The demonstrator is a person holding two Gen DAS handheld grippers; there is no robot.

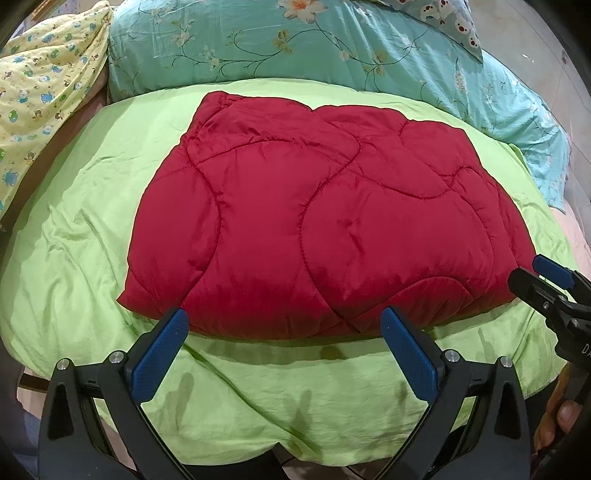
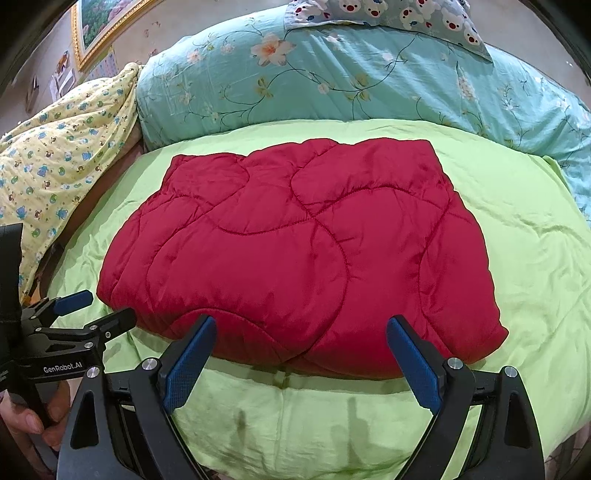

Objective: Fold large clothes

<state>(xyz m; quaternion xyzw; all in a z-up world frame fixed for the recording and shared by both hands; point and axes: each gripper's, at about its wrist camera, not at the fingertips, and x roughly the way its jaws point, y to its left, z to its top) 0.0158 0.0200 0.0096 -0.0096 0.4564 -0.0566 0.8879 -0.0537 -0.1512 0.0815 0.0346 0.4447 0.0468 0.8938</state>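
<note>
A red quilted garment [image 1: 314, 218] [image 2: 306, 254] lies folded into a thick rectangular bundle on a lime-green sheet [image 1: 74, 258] [image 2: 524, 258]. My left gripper [image 1: 284, 325] hovers open just short of the bundle's near edge, nothing between its blue pads [image 1: 162, 354]. My right gripper [image 2: 301, 332] is also open at the near edge, its blue pads [image 2: 413, 365] apart and empty. In the left wrist view the right gripper [image 1: 532, 273] appears at the right, near the bundle's near right corner. The left gripper [image 2: 105, 306] shows at the left of the right wrist view, by the near left corner.
A teal floral quilt [image 1: 258, 40] [image 2: 332, 81] lies behind the sheet. A yellow cartoon-print blanket [image 1: 40, 88] [image 2: 62, 147] sits at the left. A bear-print pillow [image 2: 399, 14] rests at the back. A hand [image 2: 26, 417] holds the left tool. A framed picture [image 2: 99, 26] hangs on the wall.
</note>
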